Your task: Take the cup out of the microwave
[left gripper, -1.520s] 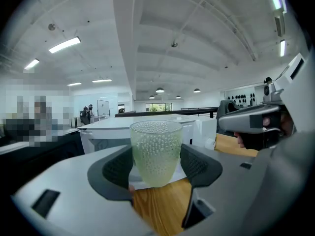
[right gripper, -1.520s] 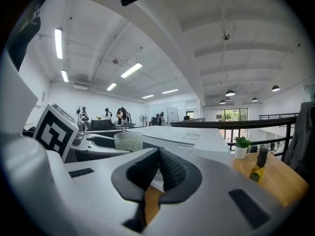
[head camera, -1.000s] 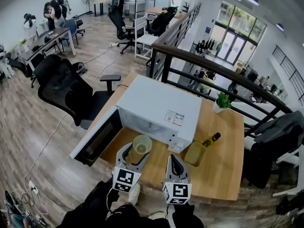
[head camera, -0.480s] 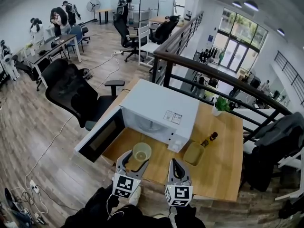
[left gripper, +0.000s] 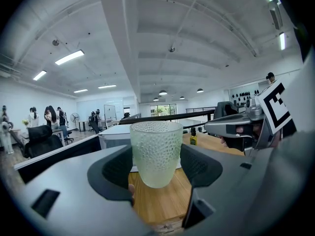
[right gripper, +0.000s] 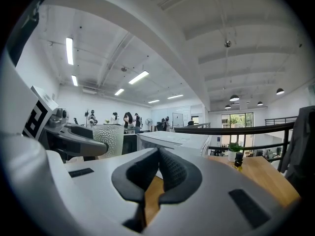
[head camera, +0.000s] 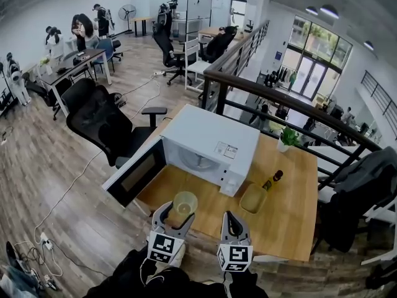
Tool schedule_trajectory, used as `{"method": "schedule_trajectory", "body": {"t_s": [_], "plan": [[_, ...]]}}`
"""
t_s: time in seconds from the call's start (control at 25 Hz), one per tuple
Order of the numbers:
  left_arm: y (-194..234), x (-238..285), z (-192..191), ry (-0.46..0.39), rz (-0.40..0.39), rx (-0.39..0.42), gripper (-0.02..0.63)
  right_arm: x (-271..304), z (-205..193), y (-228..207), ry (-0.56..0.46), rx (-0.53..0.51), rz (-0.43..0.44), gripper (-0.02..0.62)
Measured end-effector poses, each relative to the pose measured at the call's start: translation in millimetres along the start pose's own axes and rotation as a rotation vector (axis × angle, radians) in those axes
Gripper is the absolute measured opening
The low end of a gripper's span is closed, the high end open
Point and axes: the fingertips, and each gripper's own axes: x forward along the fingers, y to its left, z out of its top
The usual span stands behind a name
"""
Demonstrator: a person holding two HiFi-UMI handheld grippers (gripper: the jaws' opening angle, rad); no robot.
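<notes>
Cup out of the microwave, held in your left gripper.

Your left gripper [head camera: 175,212] has its fingers [left gripper: 115,168] clamped on either side of the pebbled translucent cup [left gripper: 156,151]. The cup is upright, outside the microwave [head camera: 208,143] and just in front of its open cavity, over the wooden counter [head camera: 288,219]. The microwave door [head camera: 138,176] stands swung out to the left of the cavity. Your right gripper [right gripper: 158,173] sits in front of the microwave's right corner, fingers pressed together on nothing. A yellow-green container [head camera: 253,198] and a small dark bottle [head camera: 270,180] stand just right of the microwave.
</notes>
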Motion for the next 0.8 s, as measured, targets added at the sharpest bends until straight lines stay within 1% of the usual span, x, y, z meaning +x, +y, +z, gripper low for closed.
{"method": "schedule_trajectory", "body": {"t_s": [0.32, 0.8], "plan": [[-11.0, -7.7, -12.6, 0.013, 0.009, -0.013, 0.298, -9.0, -13.9, -1.4, 0.015, 0.0, 0.011, 0.015], [-10.9, -6.2, -9.3, 0.013, 0.002, -0.006, 0.298, -10.1, -12.5, -2.1, 0.016, 0.009, 0.003, 0.015]]}}
